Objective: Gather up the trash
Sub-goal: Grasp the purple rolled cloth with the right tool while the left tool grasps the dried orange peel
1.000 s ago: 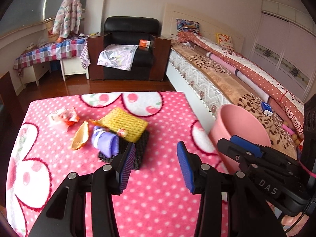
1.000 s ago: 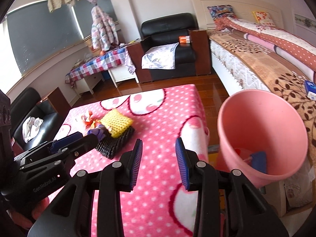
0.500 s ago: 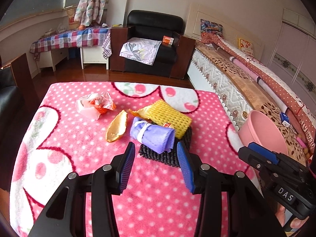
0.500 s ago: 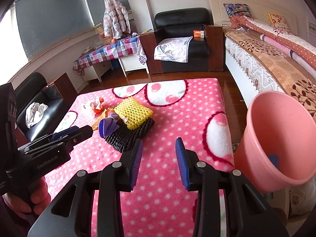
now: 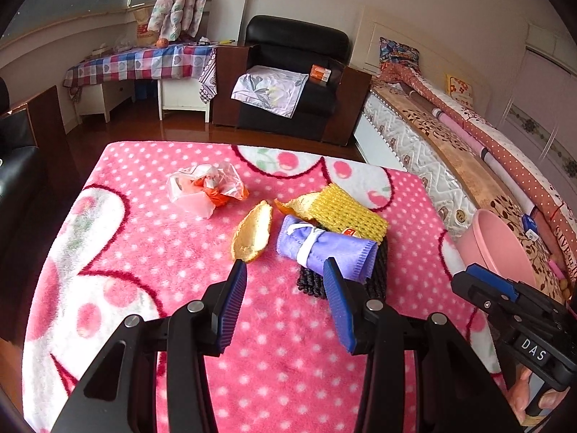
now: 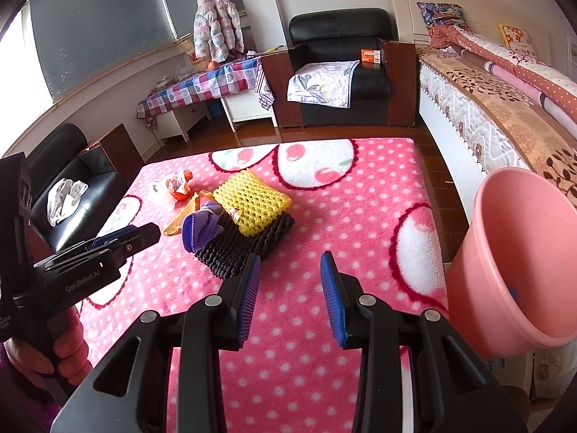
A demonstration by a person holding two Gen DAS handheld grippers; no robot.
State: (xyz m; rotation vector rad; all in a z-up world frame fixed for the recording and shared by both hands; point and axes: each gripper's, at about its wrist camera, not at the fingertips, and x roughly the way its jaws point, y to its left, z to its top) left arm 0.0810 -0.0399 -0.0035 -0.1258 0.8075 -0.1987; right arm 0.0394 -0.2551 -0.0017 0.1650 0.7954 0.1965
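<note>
One pink polka-dot blanket (image 5: 151, 288) beside bed (image 5: 450, 144)

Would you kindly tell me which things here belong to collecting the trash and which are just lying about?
Part of the job:
- purple cloth roll
- yellow foam net
- black foam net
- orange peel
- crumpled plastic bag
- pink bin
- left gripper, open
- right gripper, open

Just lying about:
- armchair
- bed
- hanging jacket

Rolled cloth (image 5: 326, 247) on mesh sleeve (image 5: 346, 213), peel (image 5: 252, 232) left
</note>
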